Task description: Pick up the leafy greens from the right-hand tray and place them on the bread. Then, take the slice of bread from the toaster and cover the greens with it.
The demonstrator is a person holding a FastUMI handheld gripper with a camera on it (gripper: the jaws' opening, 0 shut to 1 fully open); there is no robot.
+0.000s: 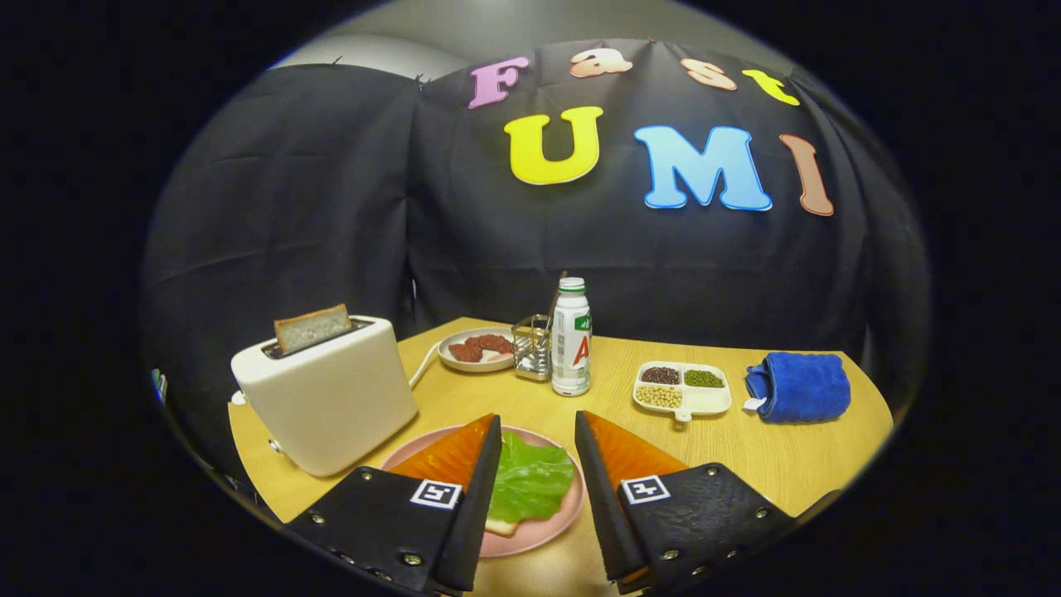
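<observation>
Black cloth wall (315, 207), wooden table (771, 456)

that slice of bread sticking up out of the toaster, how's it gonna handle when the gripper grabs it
The bread slice stands upright in the toaster slot with only its top edge exposed, so the grip is probably narrow. It looks thin and porous, likely light but easily crushed or torn. The open gripper now hangs over the greens on the pink plate; a straight upward pull seems safest.

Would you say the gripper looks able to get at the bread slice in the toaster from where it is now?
Probably yes. The gripper is open above the greens on the pink plate, and the bread slice stands proud of the toaster, with nothing standing between them.
</observation>
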